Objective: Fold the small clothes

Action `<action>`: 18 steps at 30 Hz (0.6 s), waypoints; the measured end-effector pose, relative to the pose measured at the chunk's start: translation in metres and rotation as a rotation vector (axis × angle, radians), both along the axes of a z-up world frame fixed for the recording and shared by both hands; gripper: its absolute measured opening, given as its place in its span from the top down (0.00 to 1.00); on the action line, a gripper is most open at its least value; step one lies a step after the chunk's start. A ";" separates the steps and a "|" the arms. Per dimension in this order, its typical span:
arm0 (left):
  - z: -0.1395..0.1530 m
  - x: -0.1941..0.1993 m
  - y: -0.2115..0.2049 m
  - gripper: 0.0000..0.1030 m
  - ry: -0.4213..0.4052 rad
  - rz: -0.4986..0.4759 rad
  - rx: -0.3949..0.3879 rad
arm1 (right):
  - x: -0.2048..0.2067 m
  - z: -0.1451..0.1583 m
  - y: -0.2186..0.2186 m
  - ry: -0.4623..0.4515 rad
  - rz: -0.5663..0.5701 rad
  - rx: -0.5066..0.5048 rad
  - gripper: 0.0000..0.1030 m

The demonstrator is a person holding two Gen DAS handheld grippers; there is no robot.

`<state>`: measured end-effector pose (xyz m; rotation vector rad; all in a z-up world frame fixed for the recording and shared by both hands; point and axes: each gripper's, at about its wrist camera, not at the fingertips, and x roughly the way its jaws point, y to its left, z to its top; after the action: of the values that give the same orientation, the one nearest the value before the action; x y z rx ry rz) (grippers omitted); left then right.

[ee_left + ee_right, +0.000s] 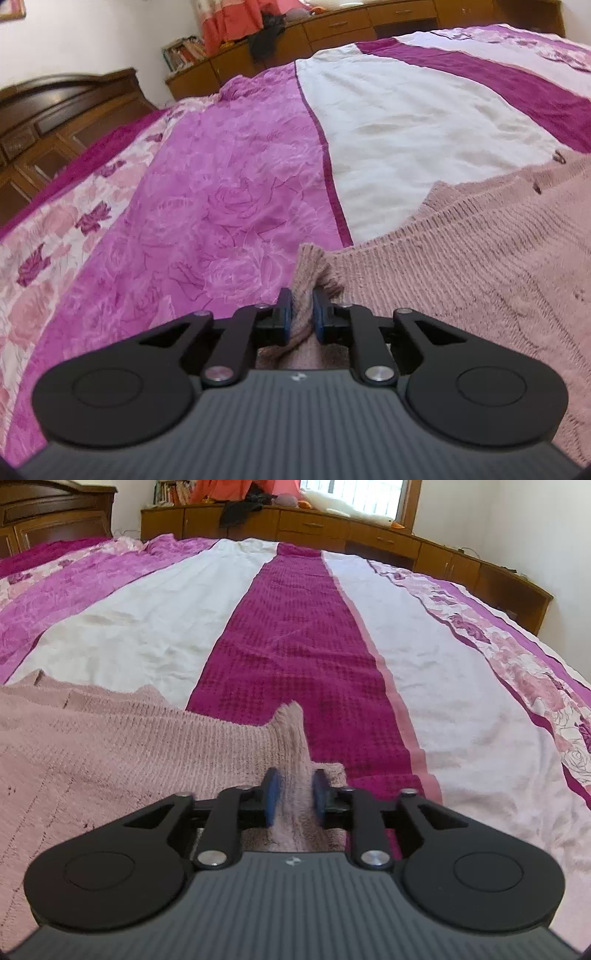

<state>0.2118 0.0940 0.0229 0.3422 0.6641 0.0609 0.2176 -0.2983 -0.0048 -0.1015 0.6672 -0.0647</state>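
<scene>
Here's the pink knitted sweater (480, 258), spread across the bed's striped bedspread (388, 122), lying partly on the white band and, over on the right wrist view, reaching onto the dark magenta stripe (295, 635). The left gripper (302, 314) has a bunched corner of the knit pinched between its blue pads (285, 314); the jaws sit narrow, the wool squeezed tight into a ridge that pokes up just ahead of them. To its left, nothing but rosy purple floral cloth (207, 206).

Now the right gripper (295, 797): another peak of the same sweater (110, 746) runs between its fingers. The jaws stand a little wider here, and the blue pads (272, 797) look blurred. The fabric fills the gap, yet whether the pads truly press on it I cannot tell. The gathered corner stands up in a small point just beyond the tips, over the magenta stripe.

Both grippers tilt downward toward the bed. Behind it all, a wooden cabinet (369, 535) runs along the far wall, and a dark headboard (55, 110) sits at the left.
</scene>
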 end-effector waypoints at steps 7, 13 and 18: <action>0.013 -0.007 0.009 0.50 0.004 0.046 -0.049 | -0.015 0.013 -0.008 -0.024 -0.033 0.024 0.45; 0.025 -0.022 0.009 0.50 0.006 0.046 -0.060 | -0.027 0.021 -0.018 -0.035 -0.066 0.037 0.44; 0.036 -0.036 0.014 0.50 0.026 0.061 -0.102 | -0.046 0.027 -0.033 -0.034 -0.100 0.096 0.43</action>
<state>0.1756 0.1082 0.0593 0.2243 0.7007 0.0808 0.1720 -0.3315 0.0222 0.0253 0.6398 -0.1305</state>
